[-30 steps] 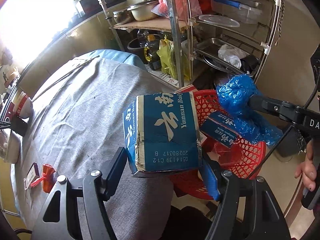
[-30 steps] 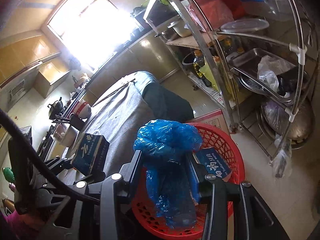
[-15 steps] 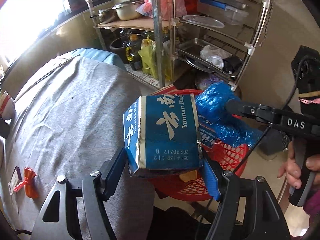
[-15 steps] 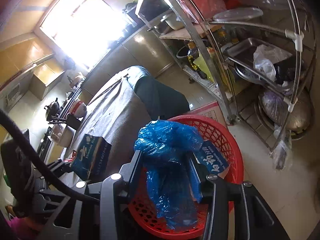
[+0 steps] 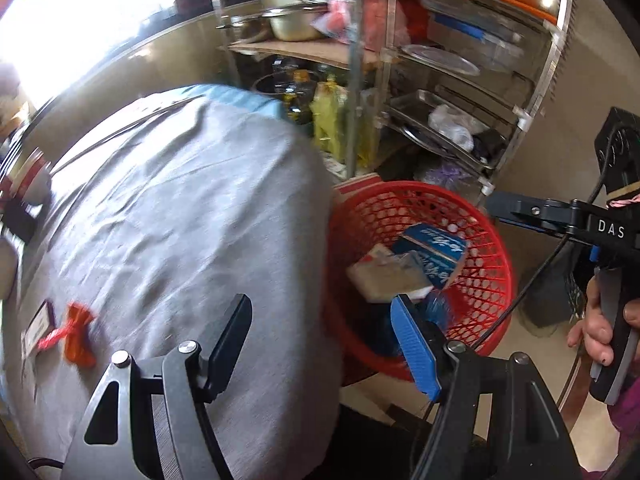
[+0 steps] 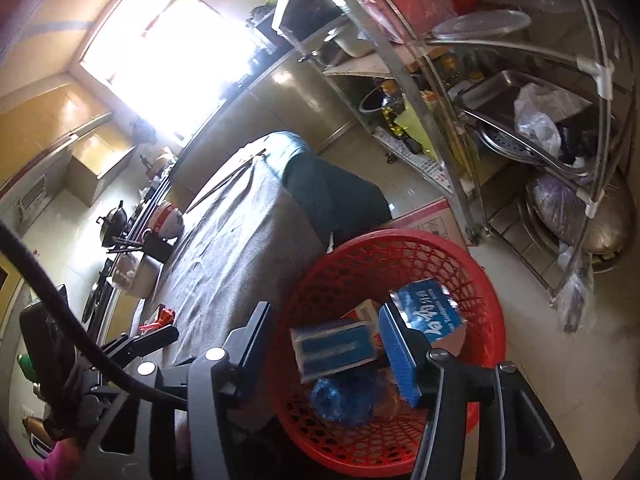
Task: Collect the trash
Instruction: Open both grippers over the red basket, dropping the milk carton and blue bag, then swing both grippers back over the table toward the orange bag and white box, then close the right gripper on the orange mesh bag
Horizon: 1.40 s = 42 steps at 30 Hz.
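Observation:
A red mesh basket [image 5: 490,264] [image 6: 448,256] stands on the floor beside the grey-cloth table [image 5: 168,216]. Inside it lie a blue box [image 6: 334,346], a second blue carton [image 5: 434,246] [image 6: 430,312] and a crumpled blue plastic bag [image 6: 346,398]. My left gripper [image 5: 320,340] is open and empty above the table edge and basket. My right gripper [image 6: 324,348] is open and empty above the basket; it shows at the right of the left wrist view [image 5: 552,216]. A red wrapper [image 5: 76,334] [image 6: 158,318] lies on the table by a small card [image 5: 38,326].
A metal rack [image 5: 436,80] [image 6: 500,92] with pots, trays and bags stands just behind the basket. Bowls and a black cup [image 6: 160,240] line the table's far left edge. A cardboard piece [image 6: 428,220] leans behind the basket.
Both grippers opened. The blue box dropped from the left gripper and the blue plastic bag from the right gripper into the red basket.

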Tool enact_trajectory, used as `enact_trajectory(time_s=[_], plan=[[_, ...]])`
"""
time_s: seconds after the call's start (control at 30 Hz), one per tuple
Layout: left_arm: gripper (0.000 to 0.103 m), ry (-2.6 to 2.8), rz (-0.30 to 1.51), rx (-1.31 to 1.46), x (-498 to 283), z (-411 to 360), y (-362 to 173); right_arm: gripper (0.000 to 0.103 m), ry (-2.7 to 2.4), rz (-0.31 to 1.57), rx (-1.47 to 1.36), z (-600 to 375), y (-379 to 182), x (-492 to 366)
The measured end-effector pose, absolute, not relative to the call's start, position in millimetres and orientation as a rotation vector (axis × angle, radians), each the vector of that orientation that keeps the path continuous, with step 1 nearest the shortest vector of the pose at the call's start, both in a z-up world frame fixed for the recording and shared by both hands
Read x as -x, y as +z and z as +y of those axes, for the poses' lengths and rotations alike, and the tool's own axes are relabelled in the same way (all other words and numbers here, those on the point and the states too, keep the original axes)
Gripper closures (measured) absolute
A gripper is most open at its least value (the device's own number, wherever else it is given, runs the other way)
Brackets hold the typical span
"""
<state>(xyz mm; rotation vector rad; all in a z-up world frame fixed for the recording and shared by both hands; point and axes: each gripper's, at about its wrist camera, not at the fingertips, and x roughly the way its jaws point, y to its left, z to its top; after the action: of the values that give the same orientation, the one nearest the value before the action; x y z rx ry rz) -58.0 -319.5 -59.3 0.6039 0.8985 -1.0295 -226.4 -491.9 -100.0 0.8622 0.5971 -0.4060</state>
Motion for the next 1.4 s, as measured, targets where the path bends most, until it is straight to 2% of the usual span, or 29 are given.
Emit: enact_trajectory(time_s=[0.5,0.9,1.23,1.3,1.4], plan=[[0.03,-0.559,0.928,-0.373,-25,-124,-64,0.044,-0.118,0.669,-0.725,-410,-76,105],[0.03,-0.355,0.897,-0.252,-59,-28,-67,0.044,0.108,0.805,-0.616,-295,-74,-13],[0.03,-0.243,0.918,-0.138,-75,35,-76,0.045,0.116,0.923,-0.795,-271,-109,-104],[0.03,-0.227,0.92,-0.119,-77,45,-77,0.054,0.102,0.926,-0.837,-271,-116,-118],[0.03,-0.213,0.921,-0.101,-78,55,-78,0.058,0.014,0.94,-0.831,-272,-122,-132]])
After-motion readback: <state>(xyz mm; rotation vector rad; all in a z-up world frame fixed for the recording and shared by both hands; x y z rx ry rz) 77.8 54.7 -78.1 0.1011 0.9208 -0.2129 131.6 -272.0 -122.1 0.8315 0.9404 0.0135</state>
